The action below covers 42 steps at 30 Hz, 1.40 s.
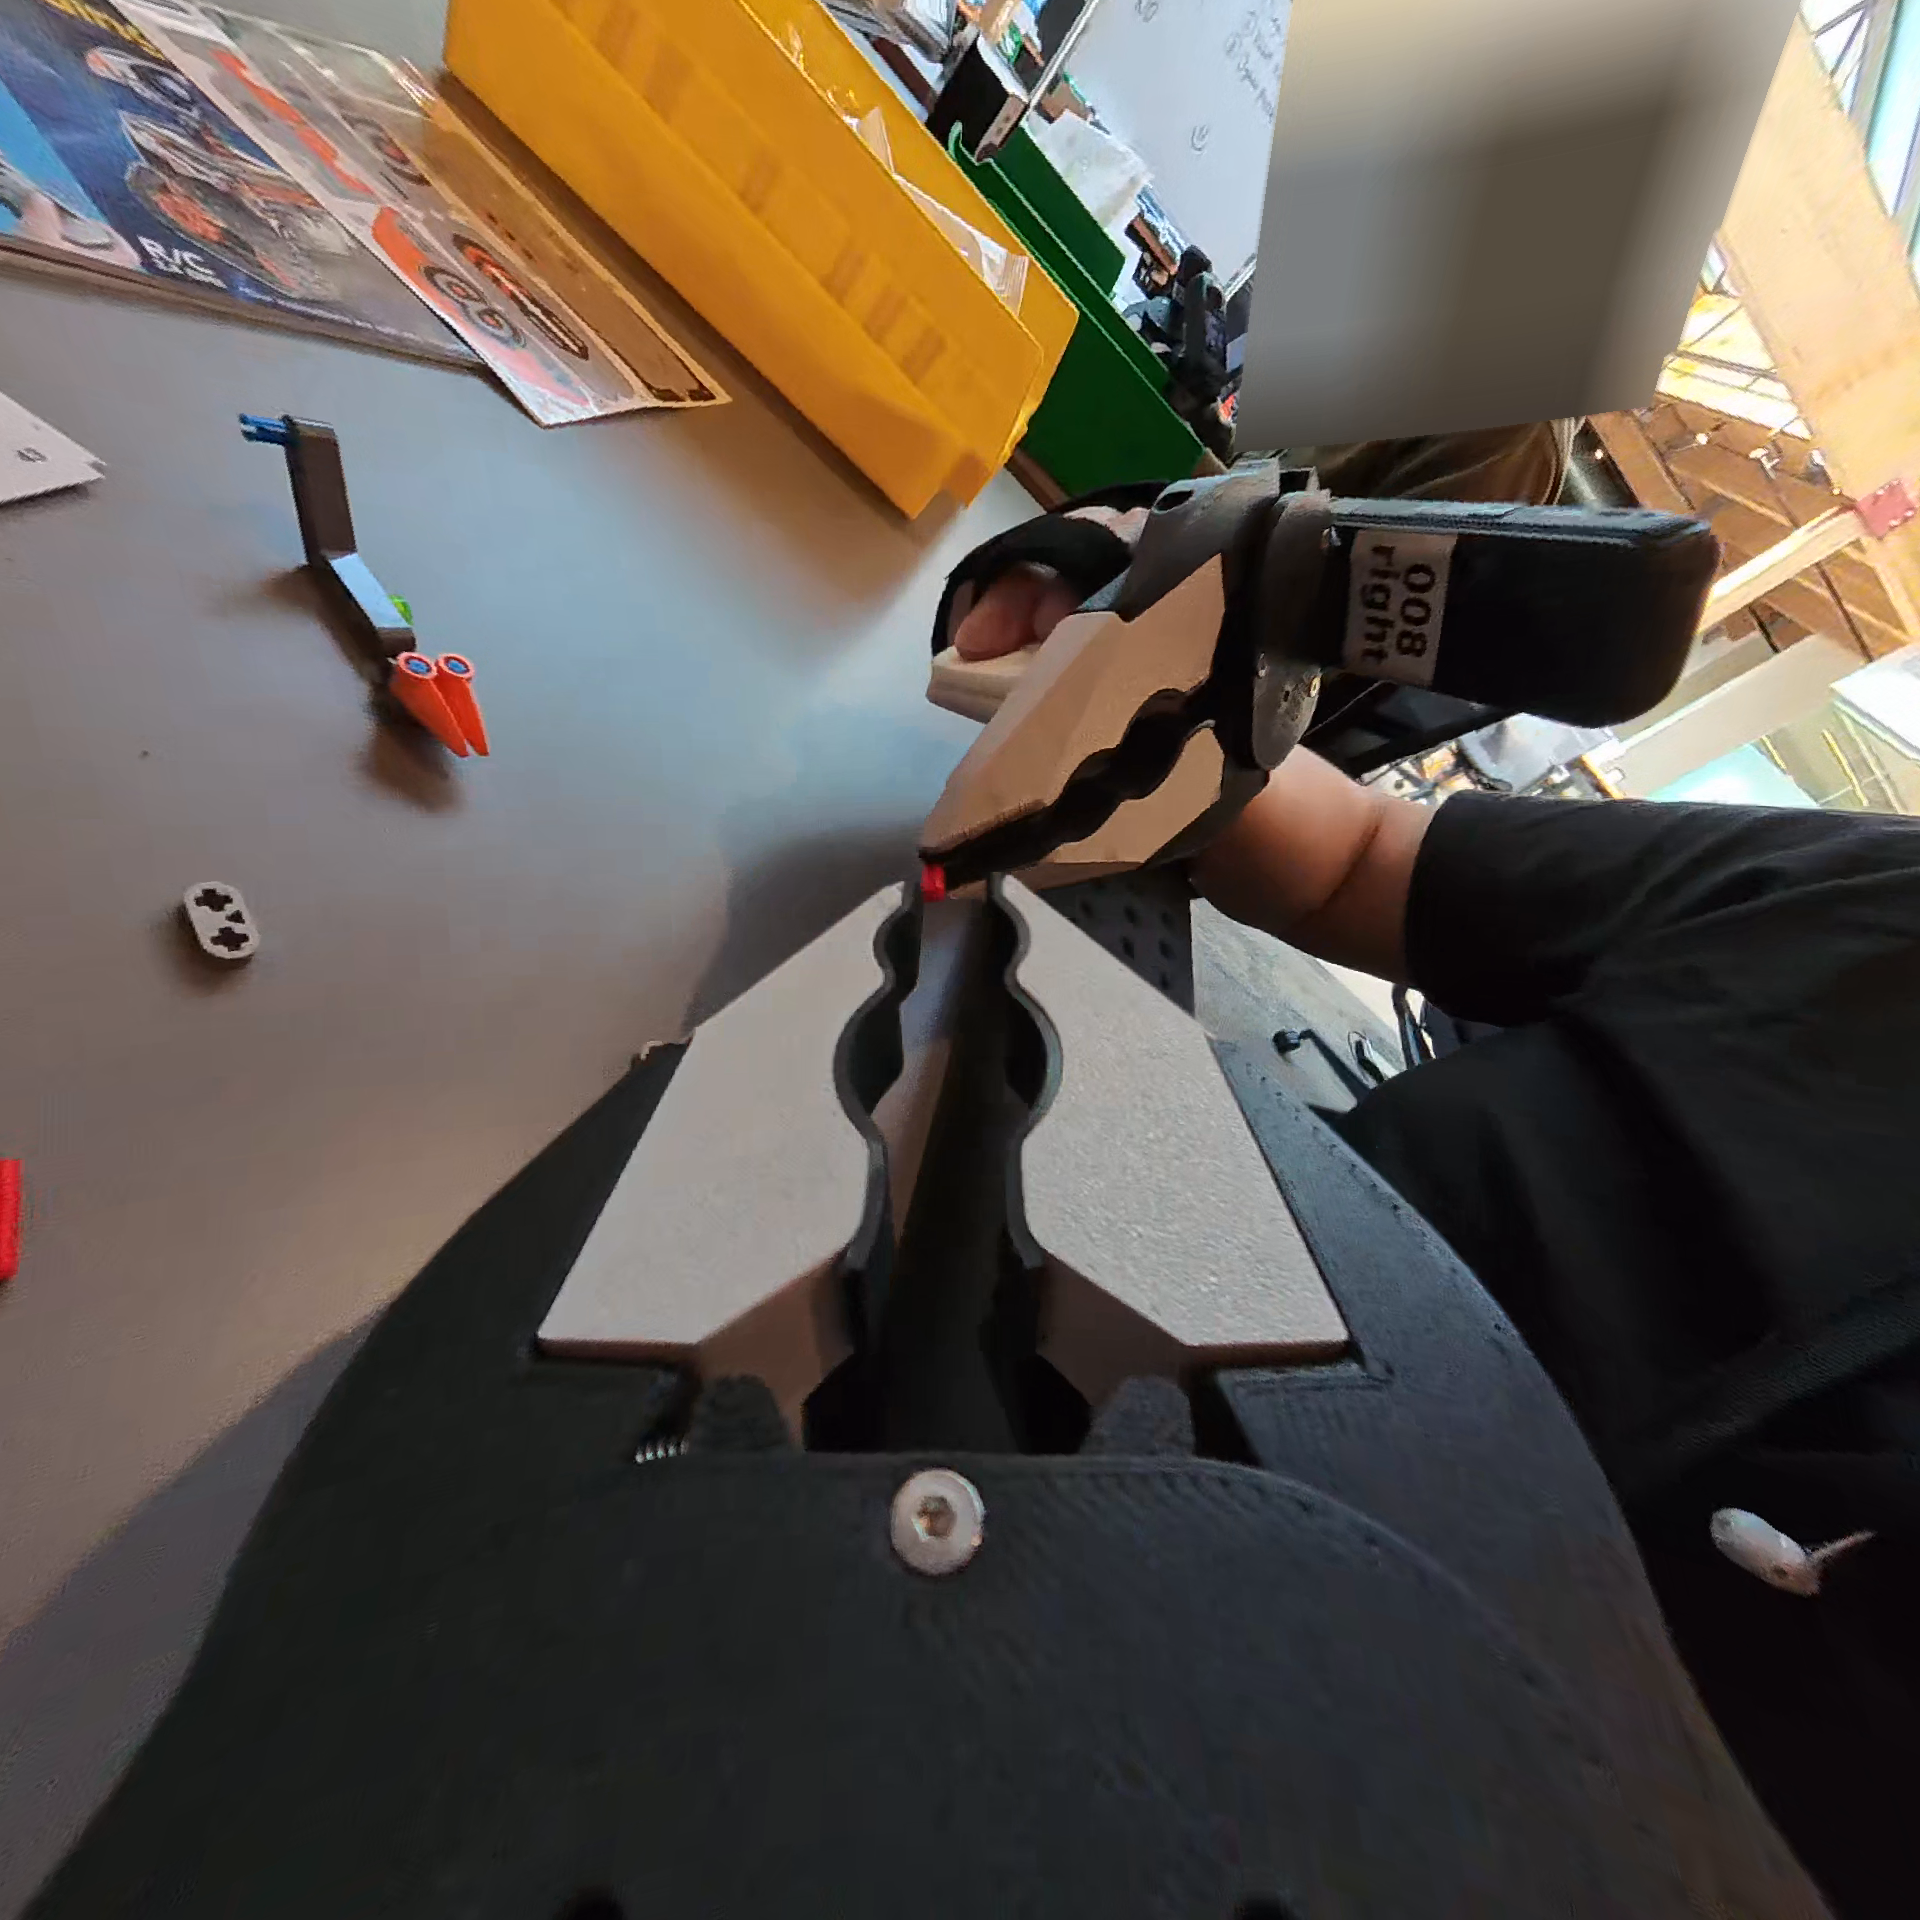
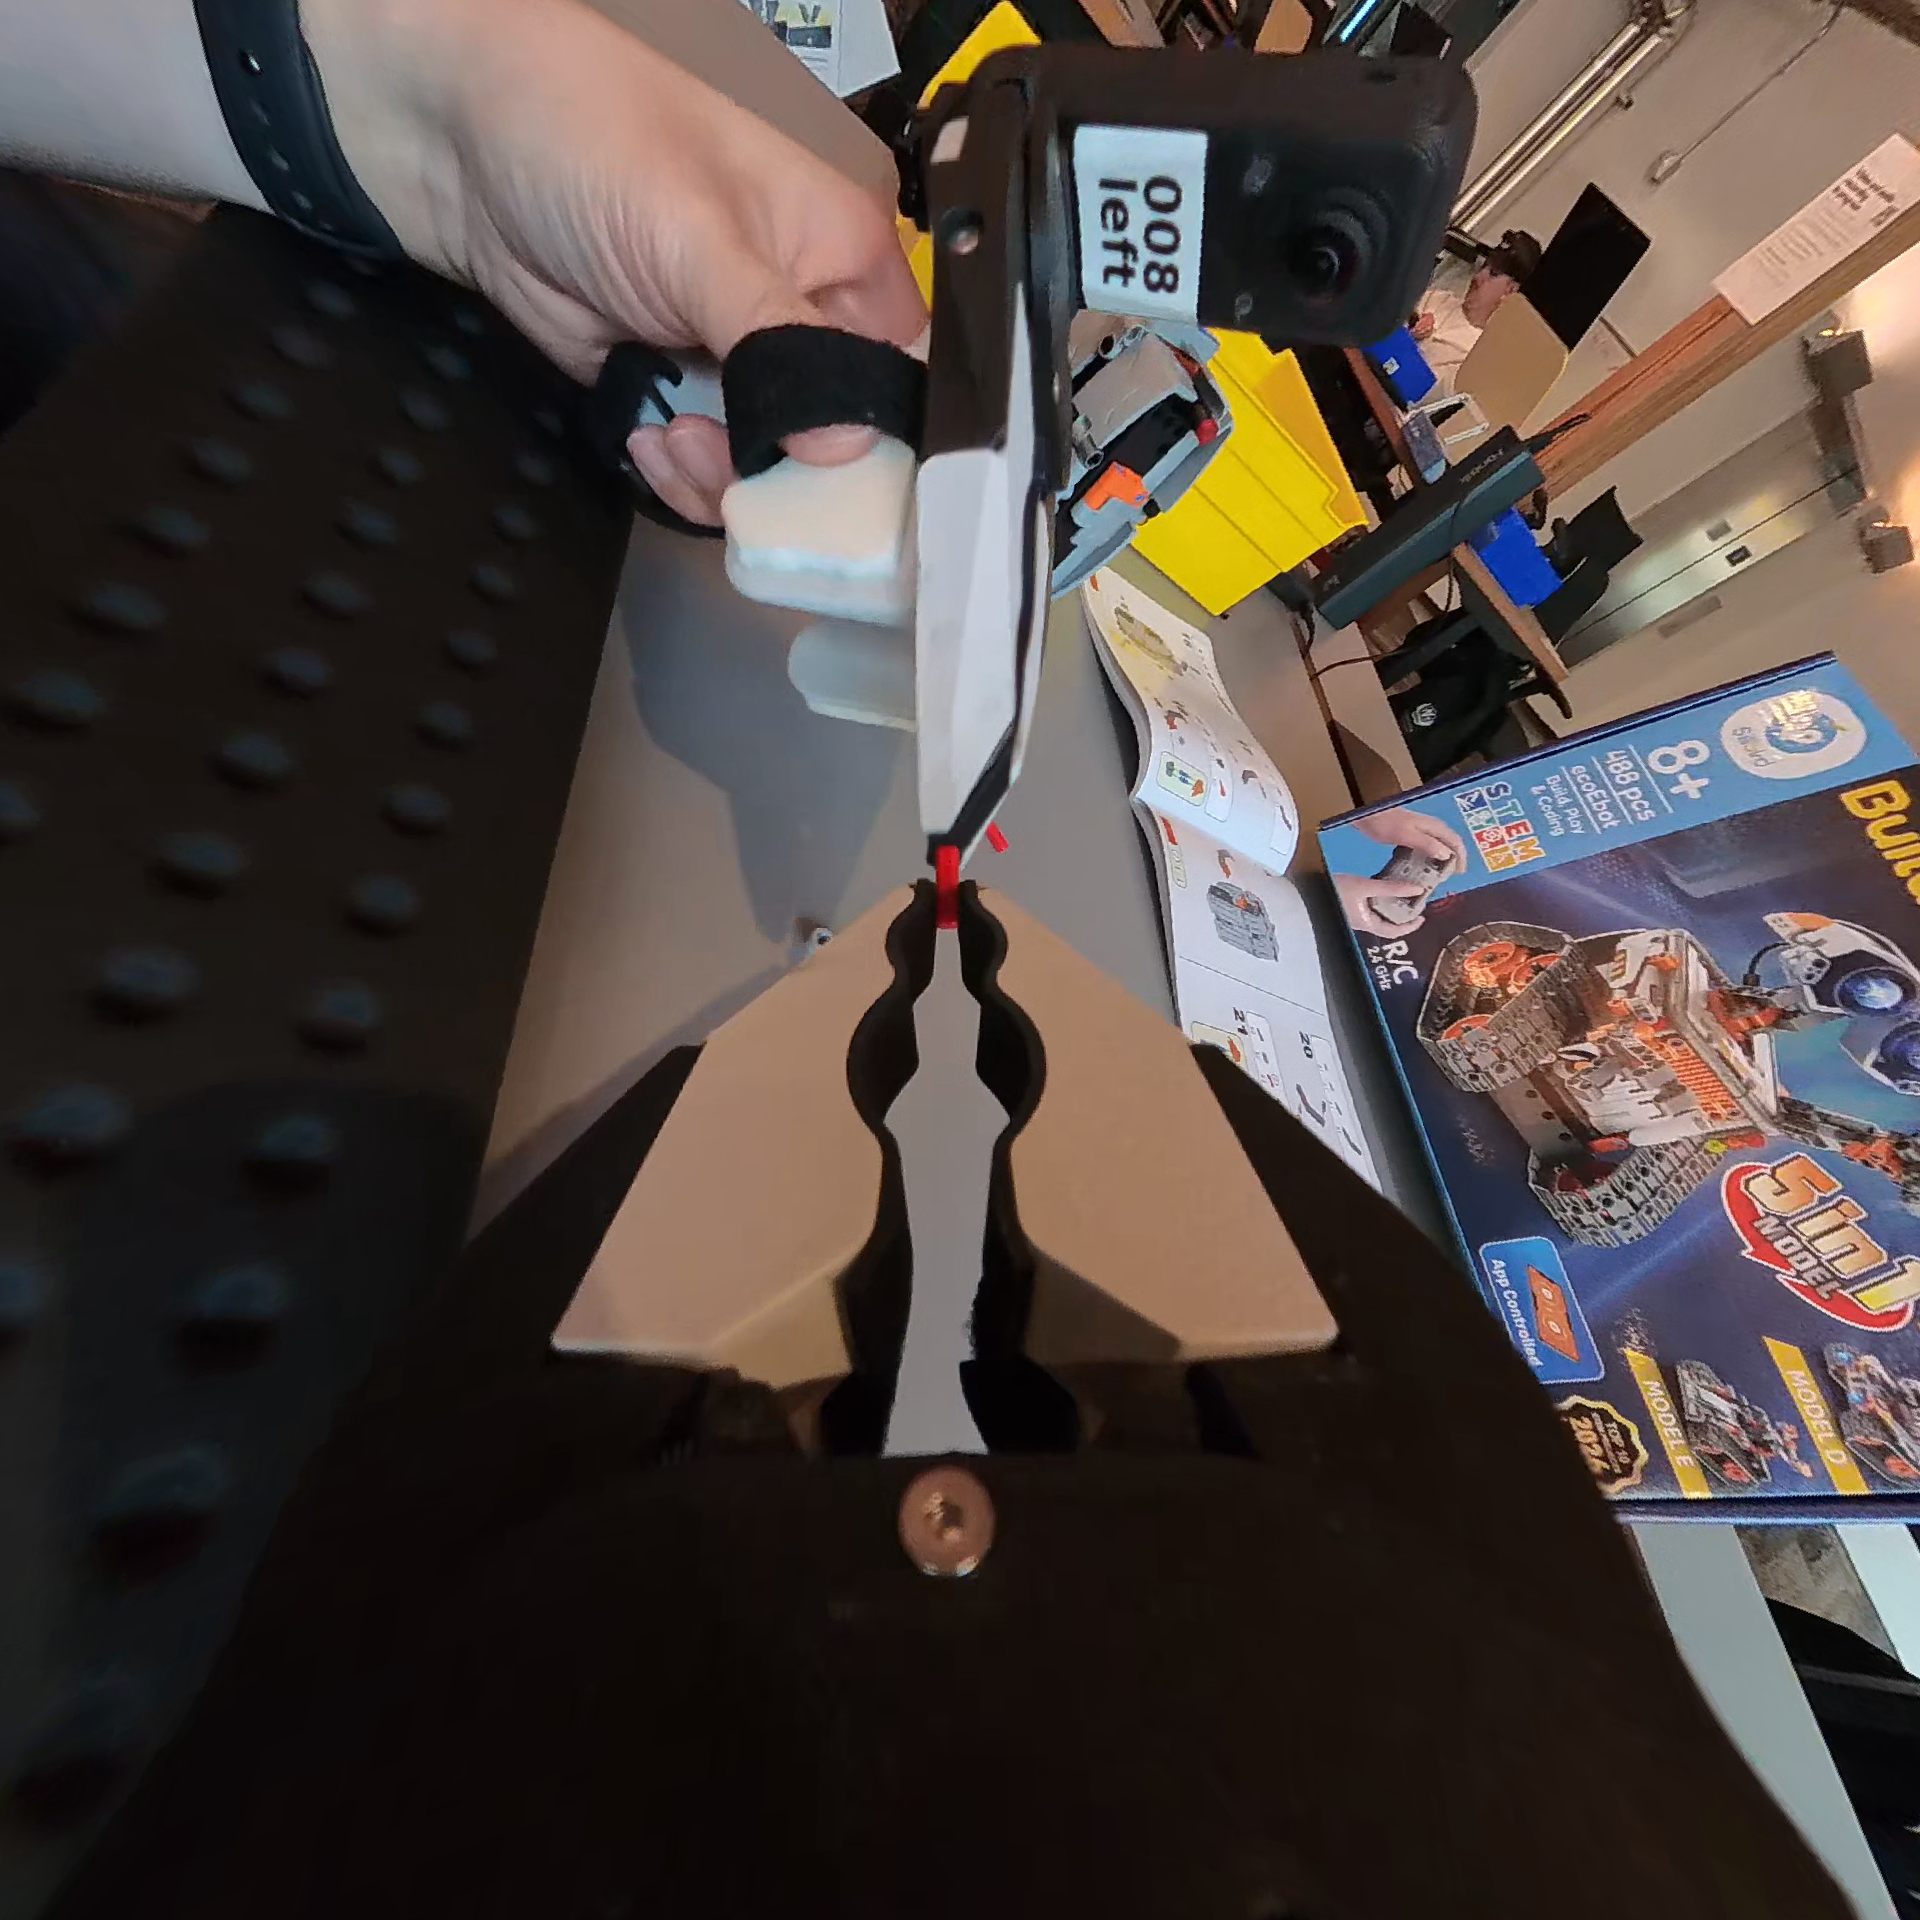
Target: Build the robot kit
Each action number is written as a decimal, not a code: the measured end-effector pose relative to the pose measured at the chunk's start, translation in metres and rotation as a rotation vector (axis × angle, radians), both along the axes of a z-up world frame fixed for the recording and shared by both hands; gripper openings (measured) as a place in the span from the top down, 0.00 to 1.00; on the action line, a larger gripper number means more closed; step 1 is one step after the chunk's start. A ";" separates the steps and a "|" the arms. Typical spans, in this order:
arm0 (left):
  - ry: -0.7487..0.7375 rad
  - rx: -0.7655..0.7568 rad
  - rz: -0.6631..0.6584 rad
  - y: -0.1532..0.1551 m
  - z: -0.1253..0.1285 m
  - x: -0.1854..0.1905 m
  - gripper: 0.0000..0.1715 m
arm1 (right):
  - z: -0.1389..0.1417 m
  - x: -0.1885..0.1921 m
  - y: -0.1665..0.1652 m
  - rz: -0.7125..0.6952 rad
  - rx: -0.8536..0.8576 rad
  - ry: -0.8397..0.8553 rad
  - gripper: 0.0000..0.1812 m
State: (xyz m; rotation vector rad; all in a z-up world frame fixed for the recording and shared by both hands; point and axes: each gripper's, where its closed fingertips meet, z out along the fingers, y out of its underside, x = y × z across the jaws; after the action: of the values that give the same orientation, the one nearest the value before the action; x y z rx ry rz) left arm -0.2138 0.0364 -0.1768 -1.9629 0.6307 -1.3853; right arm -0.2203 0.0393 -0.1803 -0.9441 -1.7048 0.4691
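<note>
My right gripper (image 2: 945, 896) is shut on a small red pin (image 2: 947, 883) that sticks out past its tips. My left gripper (image 1: 951, 896) faces it tip to tip, jaws a narrow gap apart, with the pin (image 1: 933, 881) touching its left fingertip. In the left wrist view the right gripper (image 1: 932, 860) comes in from the upper right, held by a hand (image 1: 1013, 613). In the right wrist view the left gripper (image 2: 954, 844) hangs edge-on from above, its tips at the pin's far end. Both hover above the grey table (image 1: 623, 675).
A black bent beam with a blue pin (image 1: 332, 530) and two orange cones (image 1: 442, 701), a grey two-hole link (image 1: 220, 920) and a red piece (image 1: 8, 1216) lie to the left. Yellow bin (image 1: 748, 208), green bin (image 1: 1081, 343), kit box (image 2: 1662, 1091), booklet (image 2: 1216, 779), part-built model (image 2: 1132, 436). The grippers are tip to tip, or close to it.
</note>
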 end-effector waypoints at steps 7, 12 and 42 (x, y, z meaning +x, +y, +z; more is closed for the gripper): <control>0.008 0.009 -0.031 -0.005 -0.002 0.005 0.99 | 0.005 0.000 -0.006 0.023 -0.055 0.019 0.98; -0.034 -0.018 -0.060 -0.009 0.000 0.005 0.99 | 0.007 0.001 -0.010 0.049 -0.130 0.024 0.98; -0.373 -0.118 -0.222 -0.031 0.042 0.007 0.99 | 0.045 0.005 -0.033 0.192 -0.110 0.247 0.89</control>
State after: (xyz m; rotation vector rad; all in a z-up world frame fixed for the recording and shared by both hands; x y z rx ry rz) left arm -0.2067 0.0050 -0.1343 -1.6924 0.6134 -1.9045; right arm -0.2156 0.0059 -0.1352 -0.7674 -1.5626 0.7814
